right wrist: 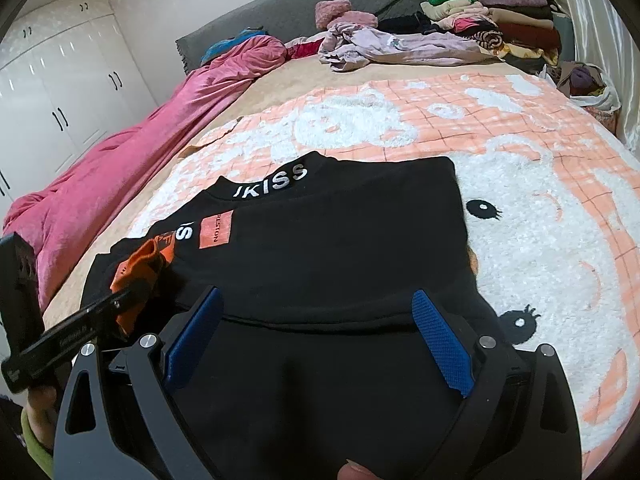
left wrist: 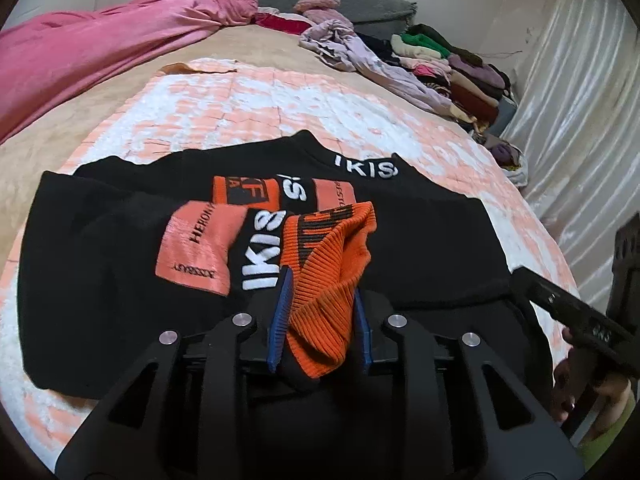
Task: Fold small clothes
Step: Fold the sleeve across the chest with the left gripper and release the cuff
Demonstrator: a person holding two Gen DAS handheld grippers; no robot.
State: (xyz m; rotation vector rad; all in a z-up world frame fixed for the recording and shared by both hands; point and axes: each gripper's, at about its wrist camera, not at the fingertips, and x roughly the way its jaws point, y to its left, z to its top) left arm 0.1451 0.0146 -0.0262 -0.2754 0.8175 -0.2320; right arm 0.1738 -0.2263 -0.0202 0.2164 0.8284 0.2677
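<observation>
Folding: left claw (left wrist: 320,300) clamps the black sweater's (left wrist: 420,240) orange ribbed cuff (left wrist: 324,280); right claw (right wrist: 316,336) gapes, empty. Next, lay sleeve across.

Open pink-and-white blanket (right wrist: 520,208) beyond the black sweater (right wrist: 340,240), pink duvet (right wrist: 120,168) bunched along the left, clothes pile (right wrist: 480,28) crowding the bed's far right corner

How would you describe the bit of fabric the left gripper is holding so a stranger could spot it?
On the bed, a pink-and-white blanket carries a black sweater. At its near edge, the left gripper pinches the orange cuff. It alone is ribbed knit; the neighbouring orange patches are flat and printed with words.
</observation>
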